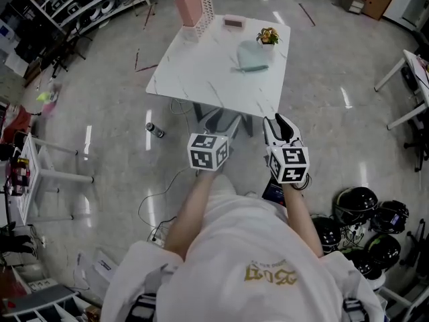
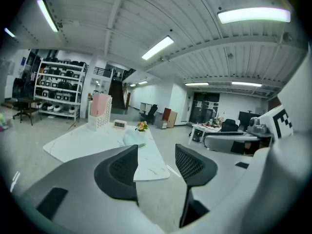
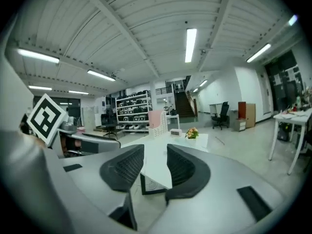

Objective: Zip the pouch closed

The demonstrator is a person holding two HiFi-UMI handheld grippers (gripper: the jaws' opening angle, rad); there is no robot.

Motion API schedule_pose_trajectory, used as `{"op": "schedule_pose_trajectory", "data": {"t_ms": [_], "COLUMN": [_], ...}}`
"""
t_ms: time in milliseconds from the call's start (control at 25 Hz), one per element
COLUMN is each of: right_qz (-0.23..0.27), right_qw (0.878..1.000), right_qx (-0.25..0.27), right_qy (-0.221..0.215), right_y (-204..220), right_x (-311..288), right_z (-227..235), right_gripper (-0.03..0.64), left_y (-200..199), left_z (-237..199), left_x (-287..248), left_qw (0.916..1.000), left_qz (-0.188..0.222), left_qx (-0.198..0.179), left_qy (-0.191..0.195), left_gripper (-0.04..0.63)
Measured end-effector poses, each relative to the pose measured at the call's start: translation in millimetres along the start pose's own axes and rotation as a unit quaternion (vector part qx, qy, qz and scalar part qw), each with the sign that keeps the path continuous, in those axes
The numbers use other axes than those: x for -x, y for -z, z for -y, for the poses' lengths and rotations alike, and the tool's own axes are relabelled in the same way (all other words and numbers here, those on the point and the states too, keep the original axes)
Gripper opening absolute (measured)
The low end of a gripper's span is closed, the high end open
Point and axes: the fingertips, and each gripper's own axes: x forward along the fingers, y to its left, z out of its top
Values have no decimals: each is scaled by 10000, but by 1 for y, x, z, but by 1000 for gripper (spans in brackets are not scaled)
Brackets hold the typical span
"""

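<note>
Left gripper (image 2: 157,161): jaws wide apart, nothing between them. Right gripper (image 3: 155,162): jaws apart at a narrower gap, also empty. Both are held in front of the person, short of the table (image 1: 201,79) and well apart from the pouch (image 1: 253,57). The pouch lies flat on the table's far right part, just beside the flowers (image 1: 268,36). No work on the zip has begun. Its pull cannot be made out at this range.

Risks, as judged:
- The pouch looks soft and light, and the tabletop looks slick. Pulling the slider with only one gripper would likely drag the whole pouch rather than close it.
- The flowers stand close enough that a wide approach from the right could tip them.
- A small pull may slip from the ribbed pads if caught only at its edge.

Materials, left to right:
- Organizer (image 1: 194,5): pink, upright, rigid, with perforated sides.
- Clock (image 1: 234,23): a small boxy block.
- Table: white, marble-veined, glossy, square-cornered.
- Pouch: pale green, limp, with rounded corners.
- Flowers: a small orange cluster in a pot.
- Jaw pads: dark, with a fine cross-hatched texture.
</note>
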Motion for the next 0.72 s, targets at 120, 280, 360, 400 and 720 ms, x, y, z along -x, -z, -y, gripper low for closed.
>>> {"op": "schedule_pose_trajectory", "data": {"t_ms": [120,280,360,400,720], "right_qz": [-148,-203,-209,-211,-474], "right_qw": [9996,9996,9995,9993,9956], "right_qx": [-174,-184,-243,-267,-417], "right_qy": [-148,-19,81,145,696], "right_y": [10,10,10,11,17], "right_x": [-5,-17,-26,-31,-116], "right_z": [-3,11,20,24,59], "right_gripper": [166,173,175,175,173], "left_y": [3,-5,-6,-6,-16], "left_z": [-8,-22,-26,-30,-99], "left_x": [-5,-21,-32,-39,-123], "left_qw": [9999,9997,9998,9998,9980], "left_qz": [-111,-24,-51,-97,-628], "left_qx": [1,12,12,-7,-38], "left_qy": [-49,-235,-186,-158,112], "left_gripper": [259,258,258,259,267]}}
